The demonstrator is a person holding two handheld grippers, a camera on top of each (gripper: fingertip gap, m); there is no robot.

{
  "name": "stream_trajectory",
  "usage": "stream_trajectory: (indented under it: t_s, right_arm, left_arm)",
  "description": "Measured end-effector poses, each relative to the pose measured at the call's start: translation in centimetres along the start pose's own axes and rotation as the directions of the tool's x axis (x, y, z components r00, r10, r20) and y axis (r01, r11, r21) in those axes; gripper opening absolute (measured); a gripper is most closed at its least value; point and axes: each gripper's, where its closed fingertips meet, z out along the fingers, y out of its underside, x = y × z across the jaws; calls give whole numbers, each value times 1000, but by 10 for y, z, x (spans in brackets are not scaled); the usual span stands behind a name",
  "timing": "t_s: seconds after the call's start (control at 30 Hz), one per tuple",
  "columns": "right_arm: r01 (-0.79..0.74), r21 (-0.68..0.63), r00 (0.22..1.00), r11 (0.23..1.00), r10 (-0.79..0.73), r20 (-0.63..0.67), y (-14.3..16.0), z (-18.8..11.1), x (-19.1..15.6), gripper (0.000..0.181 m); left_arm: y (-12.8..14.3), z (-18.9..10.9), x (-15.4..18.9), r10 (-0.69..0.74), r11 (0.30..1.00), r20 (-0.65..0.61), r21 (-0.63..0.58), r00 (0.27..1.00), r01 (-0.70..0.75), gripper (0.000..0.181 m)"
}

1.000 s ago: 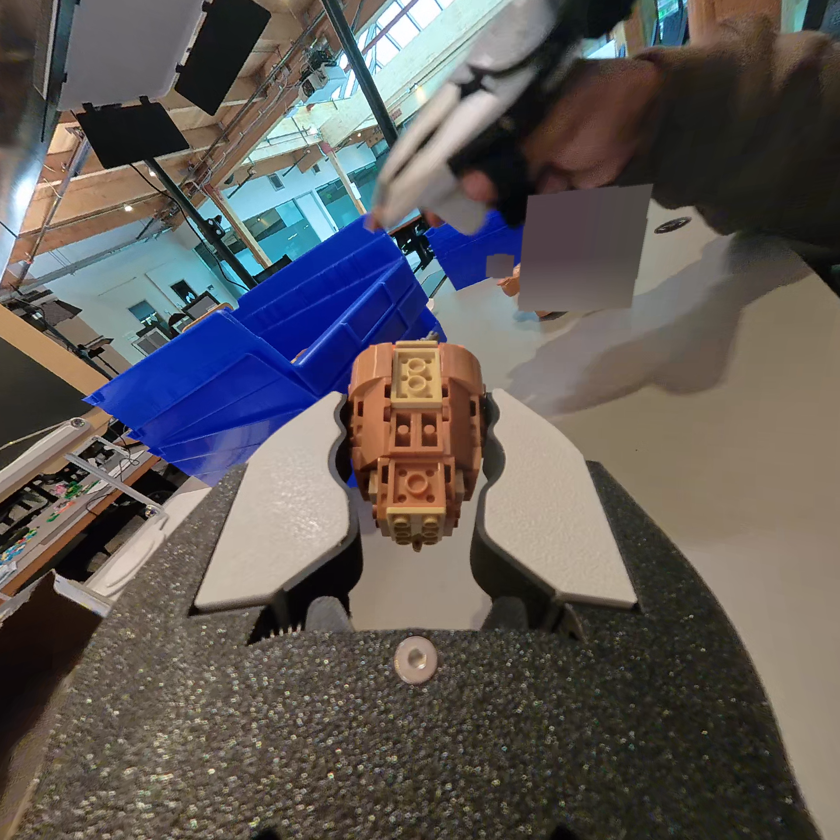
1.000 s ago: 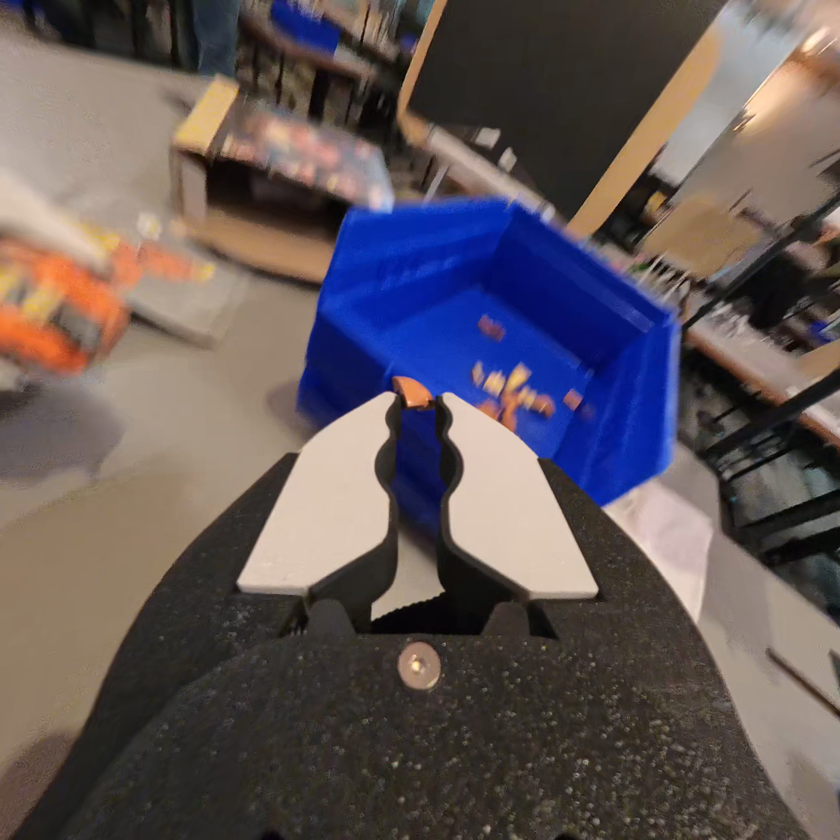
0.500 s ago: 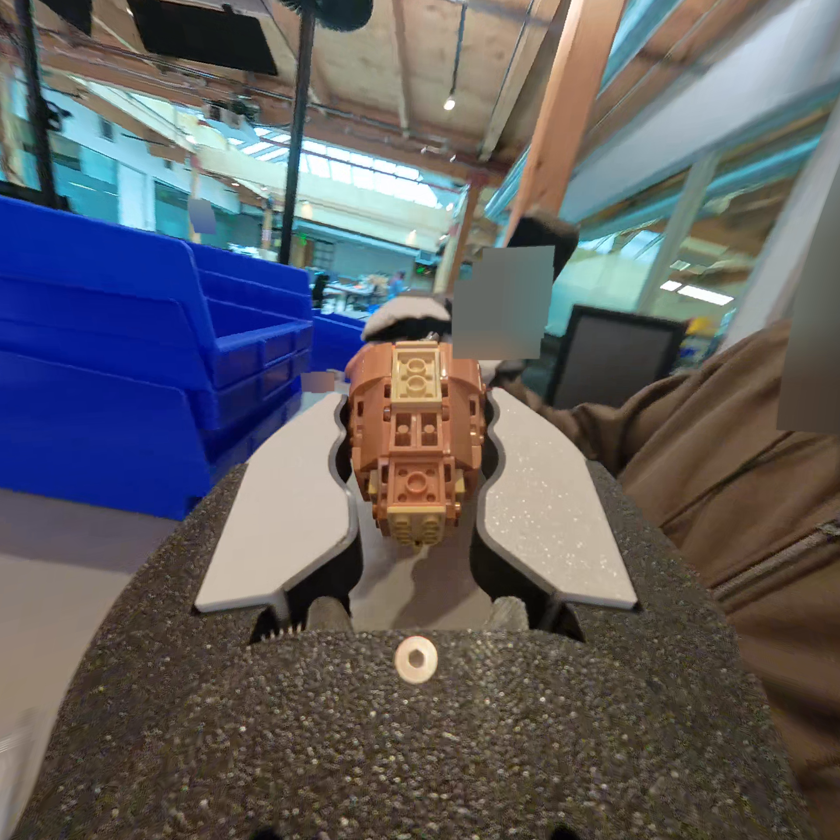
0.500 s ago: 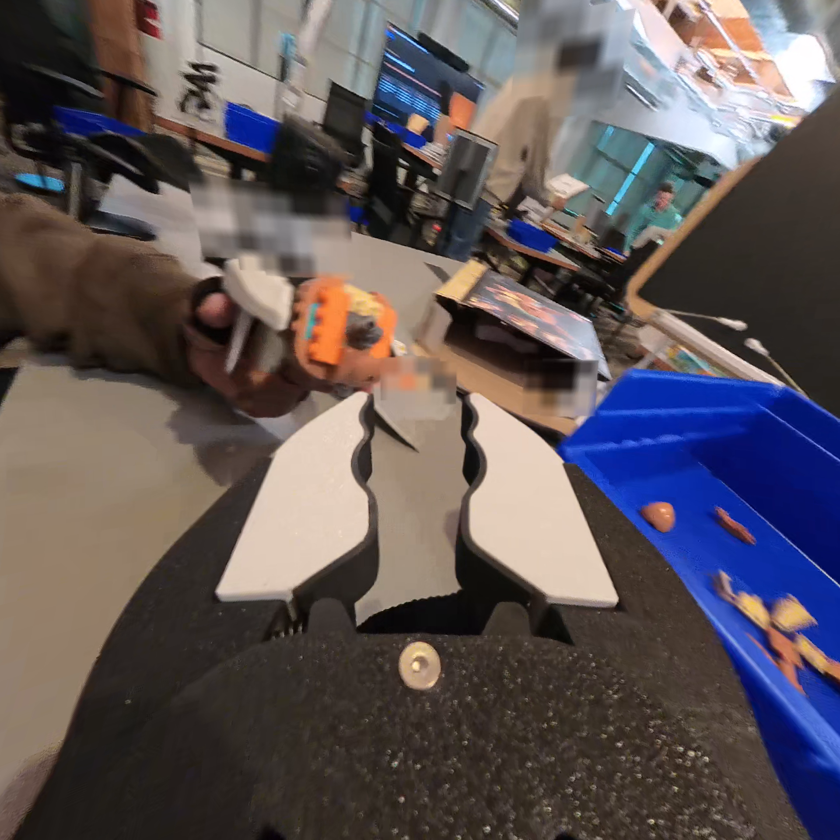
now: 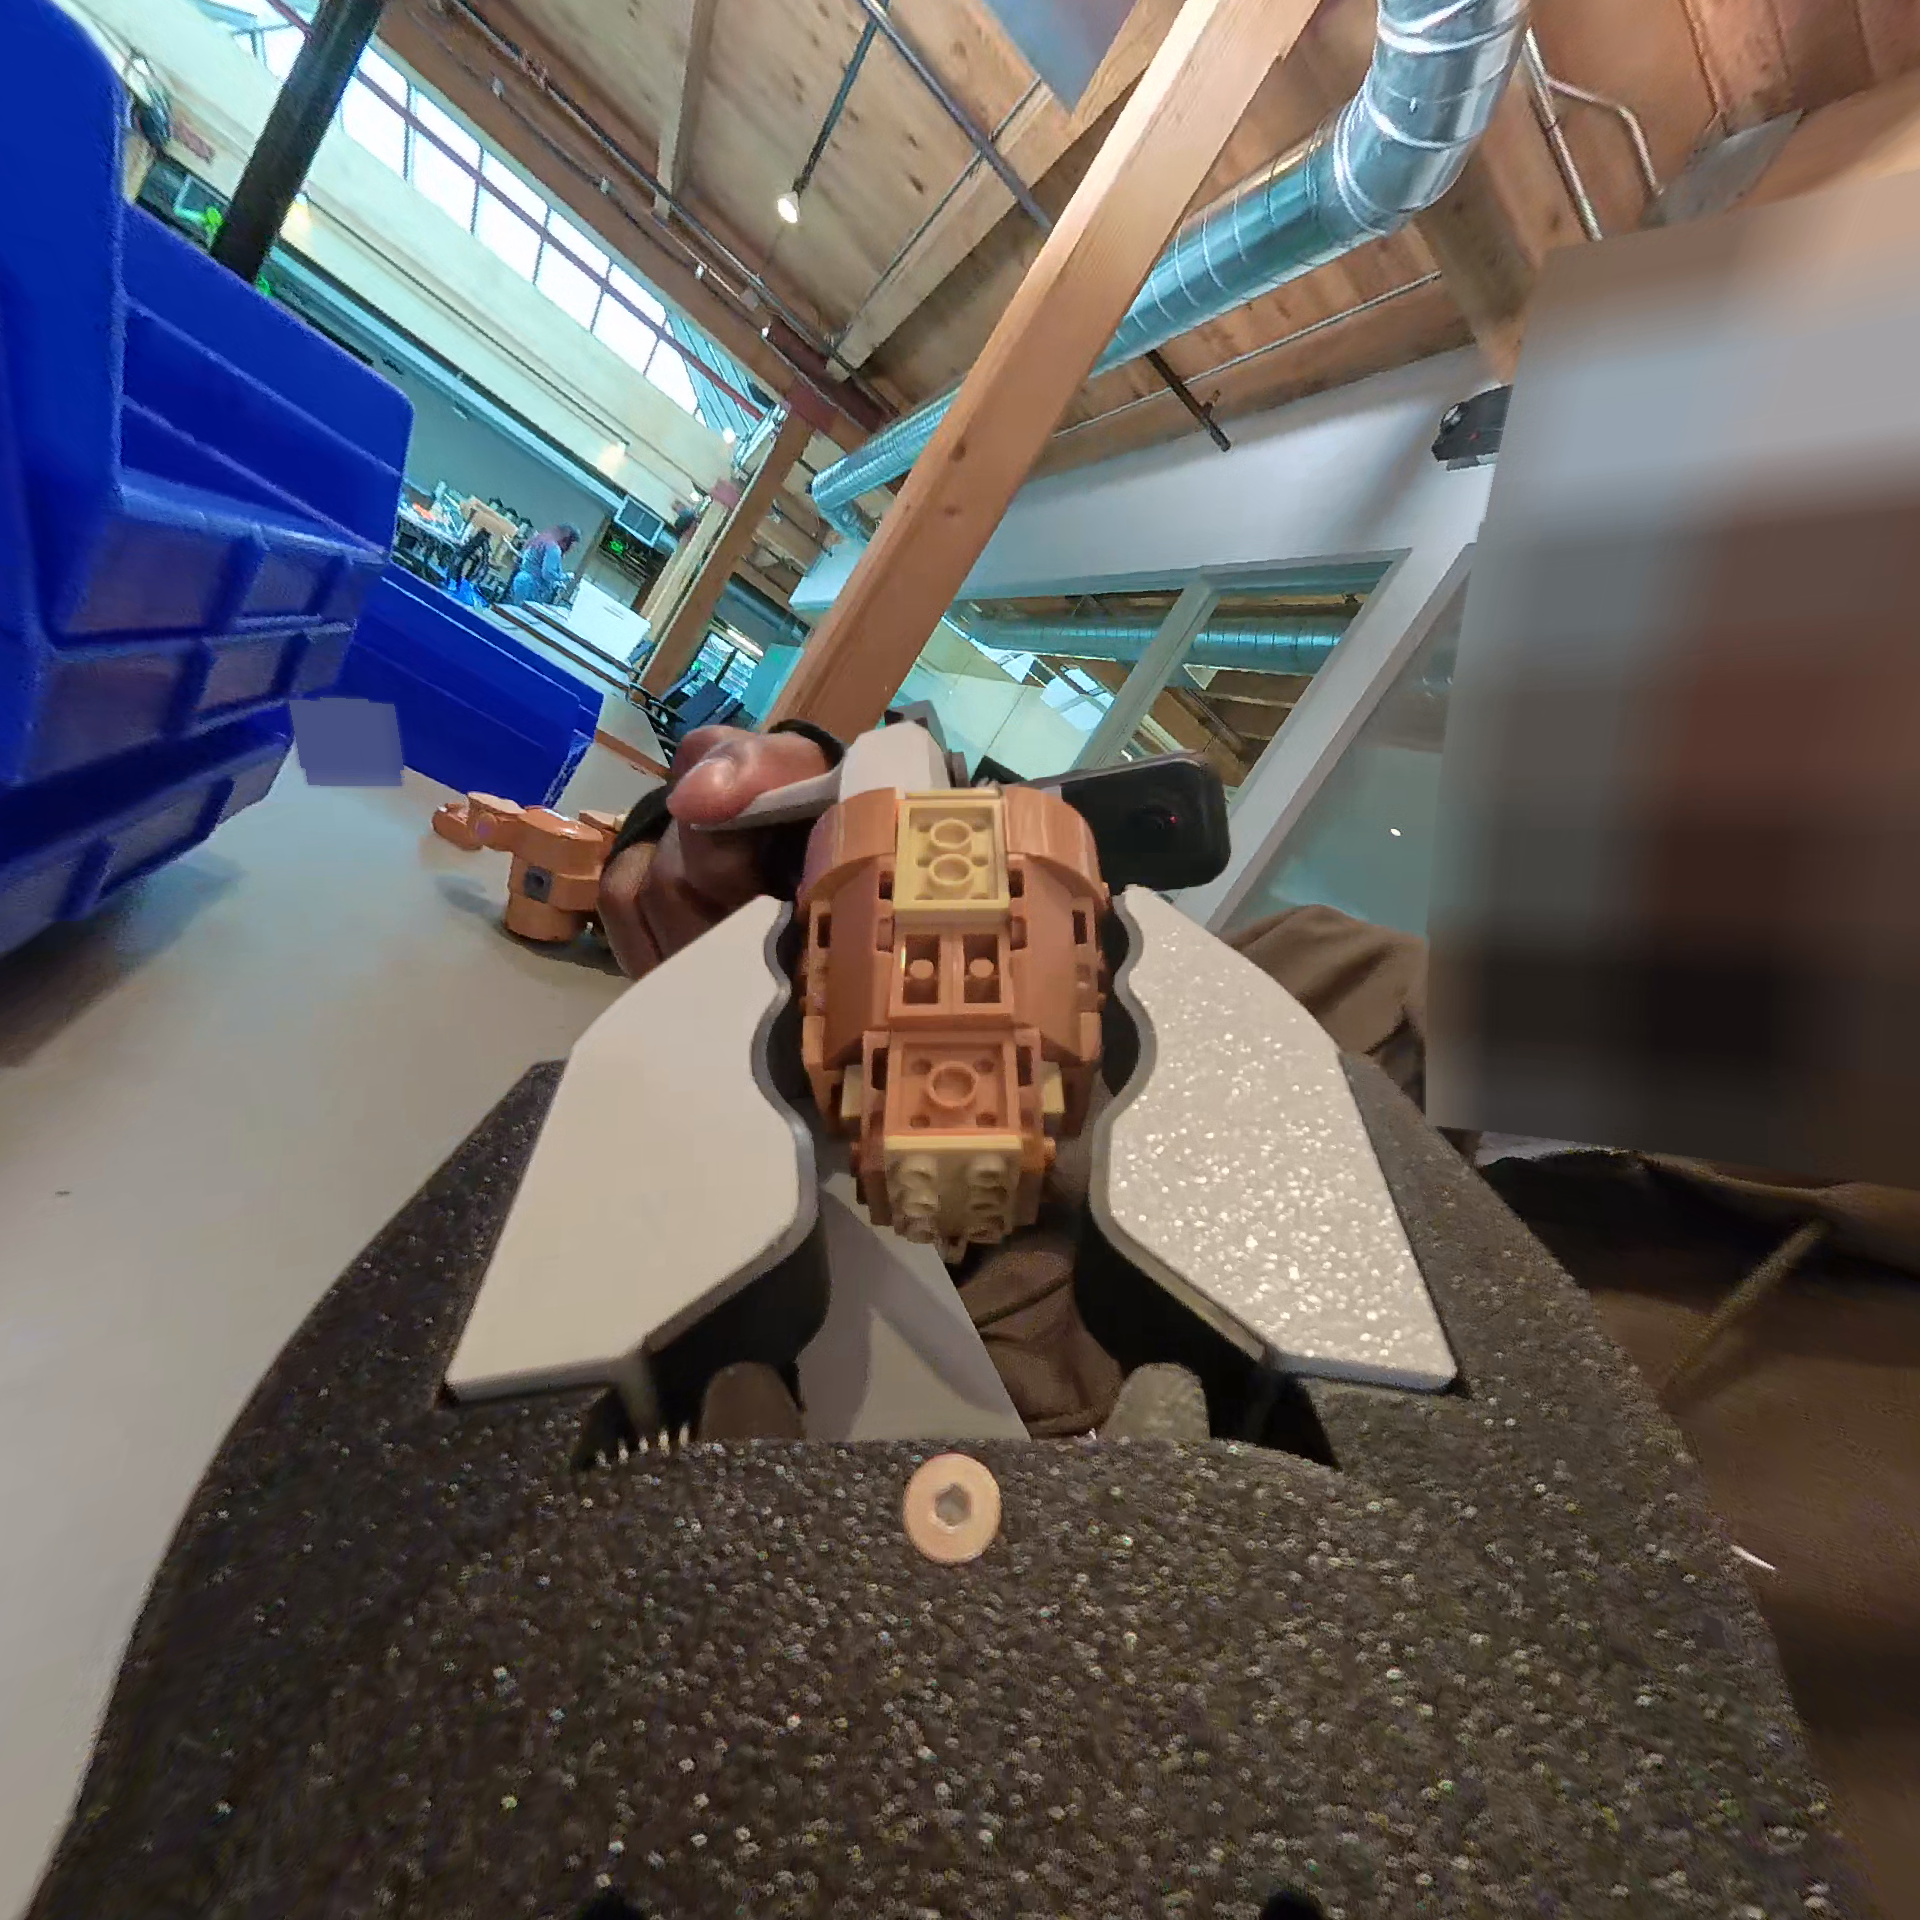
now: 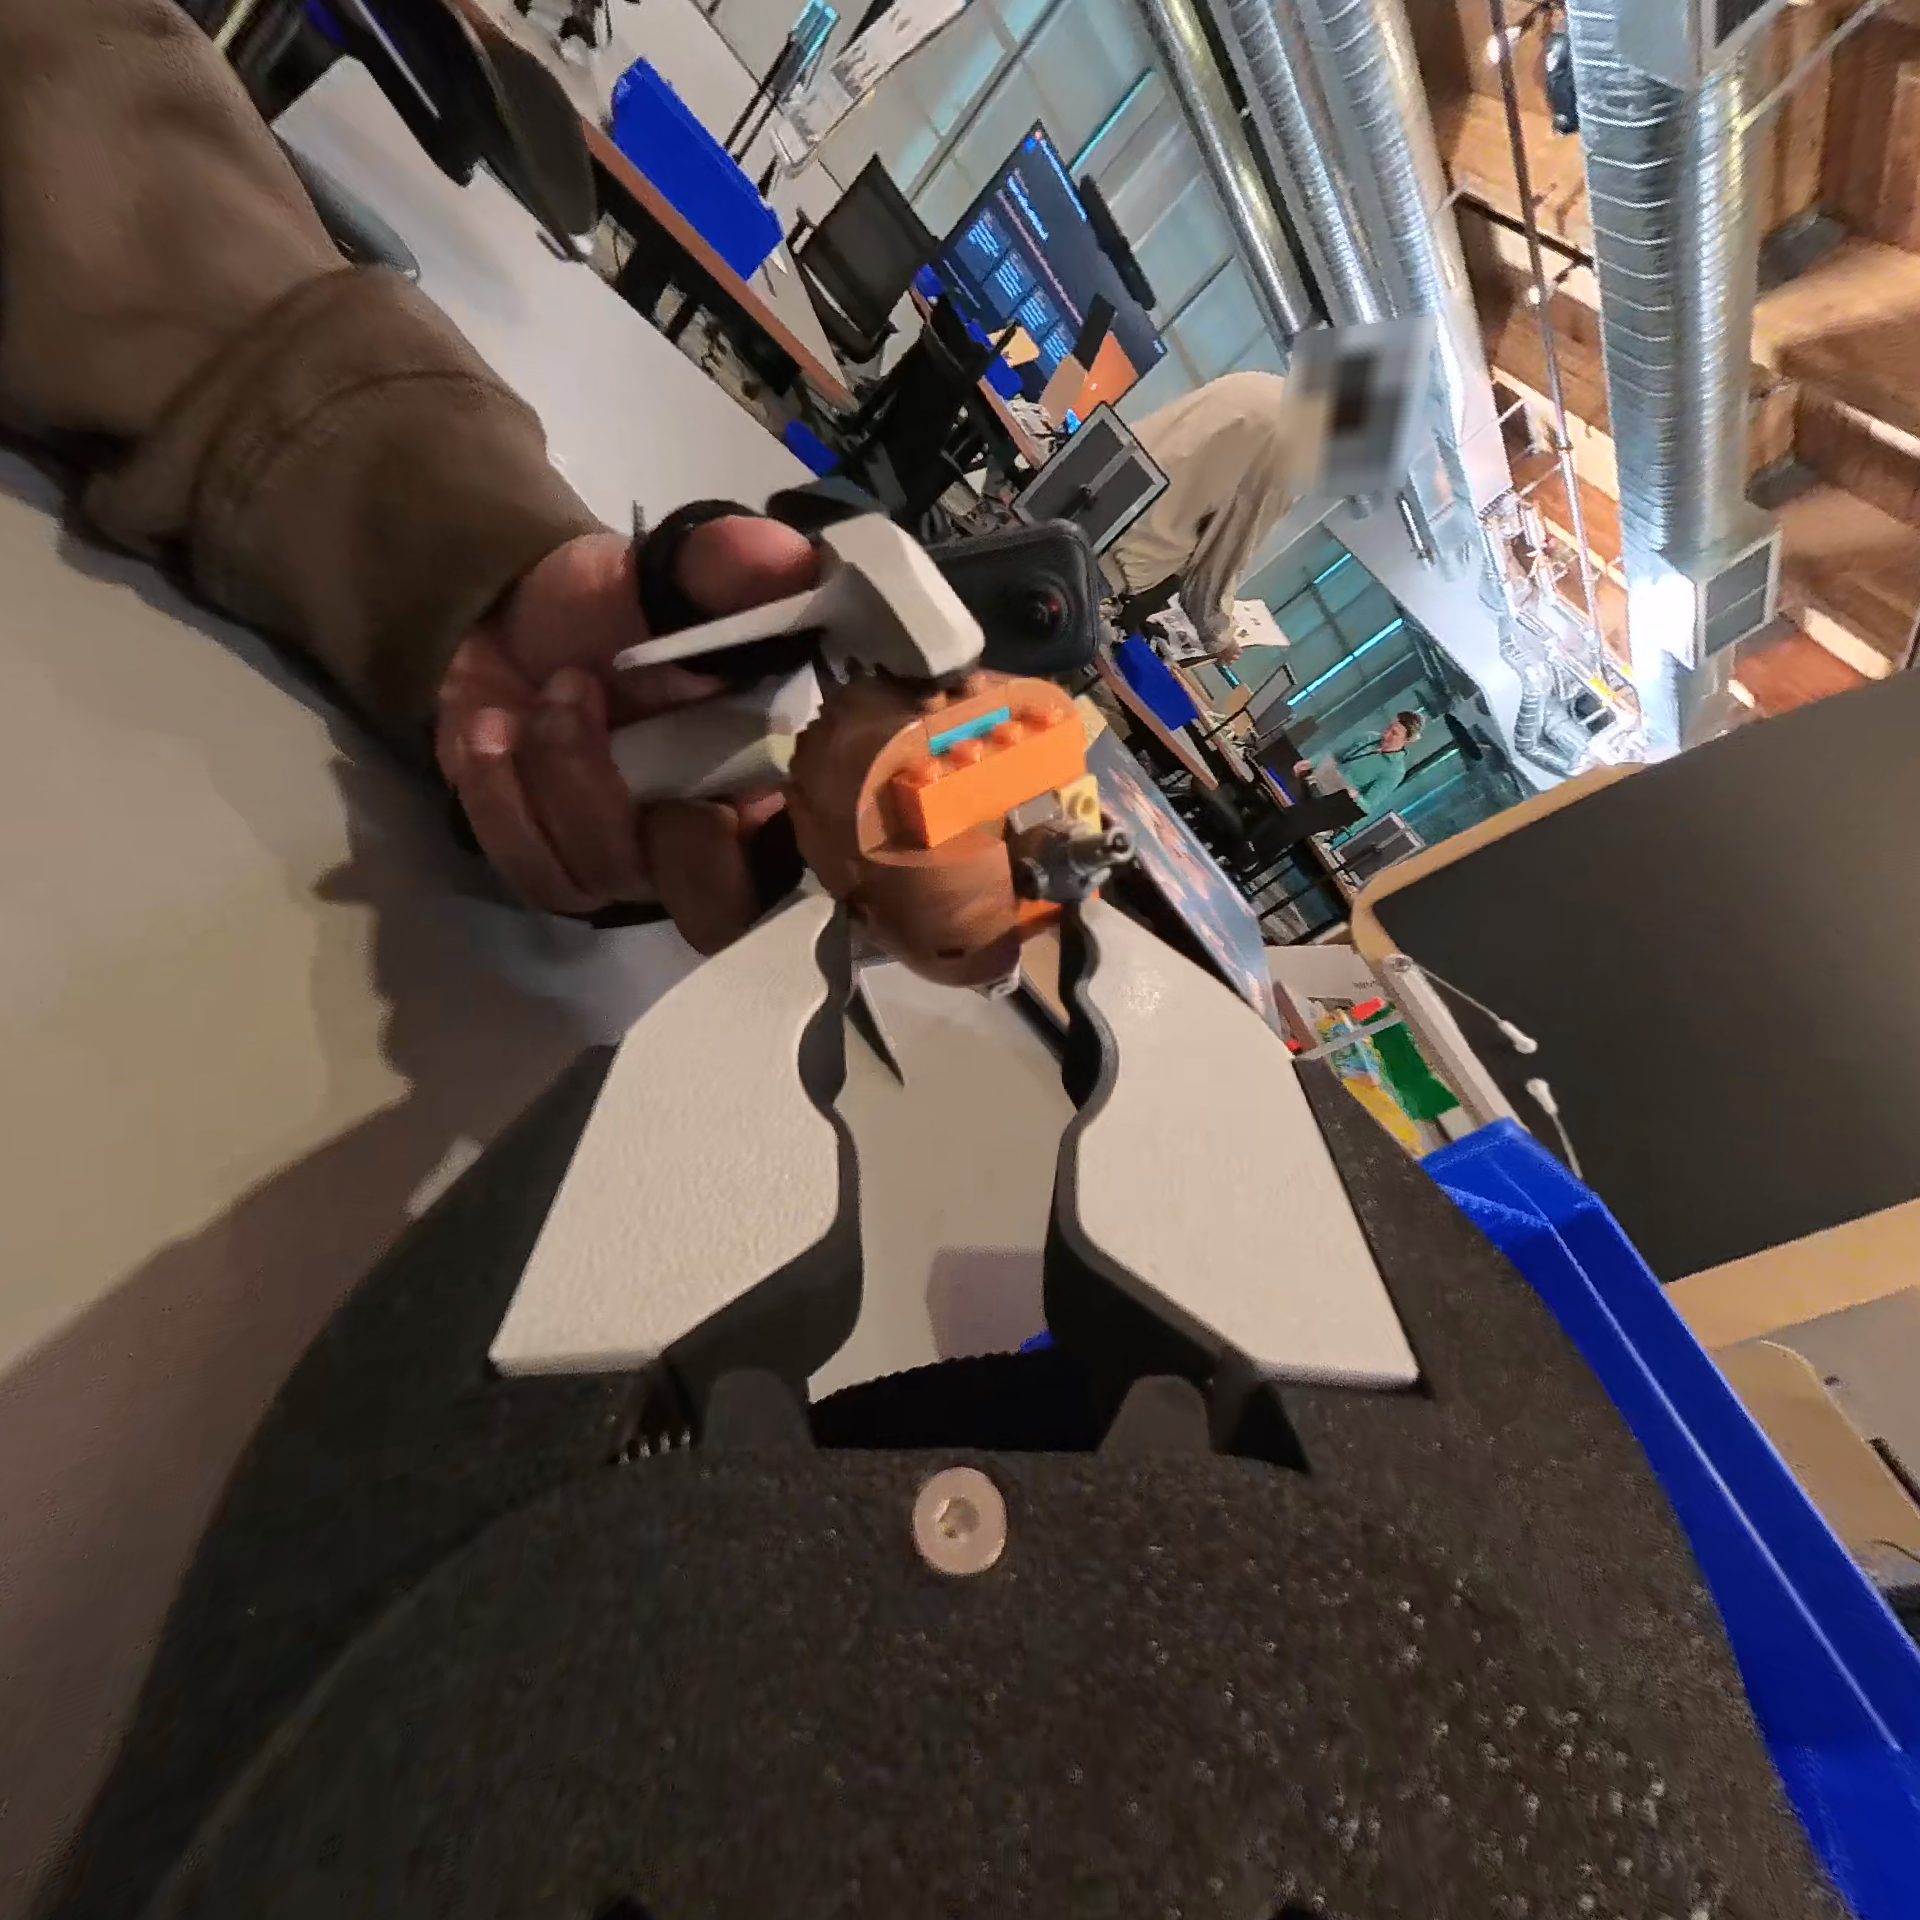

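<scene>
My left gripper (image 5: 951,935) is shut on a brown and tan brick model (image 5: 951,997), held above the grey table (image 5: 208,1091). In the right wrist view the same model (image 6: 935,831) shows an orange brick and a small grey part on its end, with the left gripper's fingers (image 6: 883,603) and the hand holding it behind. My right gripper (image 6: 956,925) is open and empty. Its fingertips reach the lower end of the model, one on each side. The right gripper also shows behind the model in the left wrist view (image 5: 894,758).
Stacked blue bins (image 5: 156,571) stand at the left and a small brown brick figure (image 5: 530,842) lies on the table near them. A blue bin (image 6: 1662,1403) is at the right of my right gripper. A brown sleeve (image 6: 260,395) crosses the table. Left and right tips are no more than a few centimetres apart.
My right gripper let go of a small brown piece over the blue bin, opened, and swung left to the model. My left gripper turned to face it, still holding the model.
</scene>
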Motion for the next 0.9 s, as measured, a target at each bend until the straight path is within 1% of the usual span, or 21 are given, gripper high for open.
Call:
stream_trajectory:
  t_s: [0.1, 0.13, 0.27, 0.37, 0.47, 0.57, 0.63, 0.77, 0.9]
  right_arm:
    - [23, -17, 1000, 1000, -23, -2, 3, -1, -1, 36]
    - [33, -19, 999, 999, -33, -3, 3, -1, -1, 31]
    - [65, -53, 998, 996, -64, 27, 13, -2, -6, 30]
    - [87, -53, 994, 995, -84, 64, 15, -4, -12, 29]
    - [112, -51, 989, 992, -107, 100, 15, -5, -18, 29]
    - [147, -48, 979, 988, -139, 146, 16, -6, -28, 29]
    - [173, -50, 971, 984, -162, 173, 17, -5, -34, 29]
    - [255, -41, 940, 966, -238, 244, 21, -8, -50, 29]
    - [330, -75, 905, 941, -292, 309, 35, -10, -65, 29]
  left_arm:
    - [1, -1, -2, -6, 1000, 15, -9, 1000, 6, 55]
    - [0, -1, -4, -2, 1000, 33, -10, 999, 2, 55]
    - [10, -3, -12, 49, 995, 103, -97, 994, -39, 55]
    - [22, -3, -15, 152, 969, 149, -216, 977, -118, 58]
    - [33, -5, -19, 312, 909, 178, -340, 933, -239, 63]
    - [34, -6, -19, 405, 867, 179, -387, 897, -314, 65]
    - [42, -7, -19, 457, 822, 158, -450, 875, -348, 64]
    - [66, -12, -24, 578, 679, 95, -607, 811, -413, 64]
    - [86, -23, -41, 662, 528, 59, -744, 747, -409, 64]
